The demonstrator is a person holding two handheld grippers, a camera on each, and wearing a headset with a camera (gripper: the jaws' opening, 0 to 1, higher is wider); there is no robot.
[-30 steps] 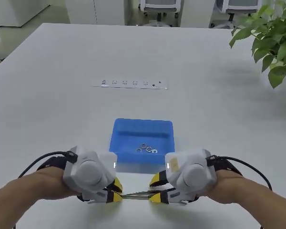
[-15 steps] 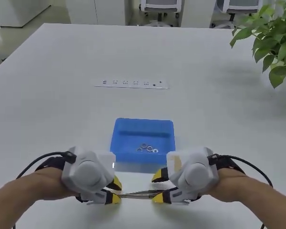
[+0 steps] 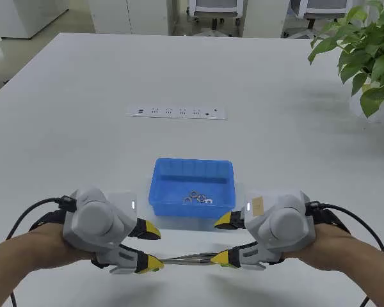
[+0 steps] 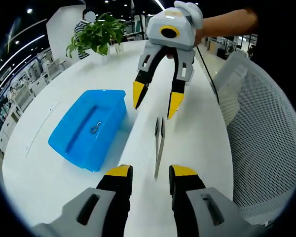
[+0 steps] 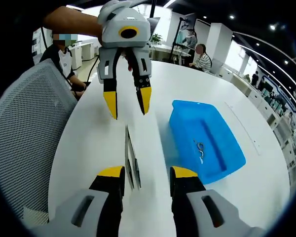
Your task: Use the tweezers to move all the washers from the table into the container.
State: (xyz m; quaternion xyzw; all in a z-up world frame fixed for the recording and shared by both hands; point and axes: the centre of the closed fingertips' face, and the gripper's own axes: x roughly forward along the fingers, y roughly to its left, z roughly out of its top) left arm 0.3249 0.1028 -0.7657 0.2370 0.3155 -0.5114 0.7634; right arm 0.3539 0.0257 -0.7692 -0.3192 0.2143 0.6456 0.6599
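Observation:
A blue container (image 3: 192,173) stands in the middle of the white table, with a few washers (image 3: 197,199) inside it. In front of it the metal tweezers (image 3: 187,258) lie flat on the table. My left gripper (image 3: 151,246) is open at their left end and my right gripper (image 3: 221,240) is open at their right end, facing each other. In the left gripper view the tweezers (image 4: 159,145) lie just ahead of my left gripper (image 4: 151,173), with the container (image 4: 74,140) to the left. In the right gripper view the tweezers (image 5: 131,160) reach between my open jaws.
A flush socket panel (image 3: 176,112) sits beyond the container. A potted plant (image 3: 361,54) stands at the far right. Office chairs (image 3: 214,7) line the far edge. A mesh chair back (image 4: 266,138) is close behind the table's near edge.
Both grippers have drawn slightly apart and their jaws stand wider. The tweezers still lie on the table. The headset view has tilted a little.

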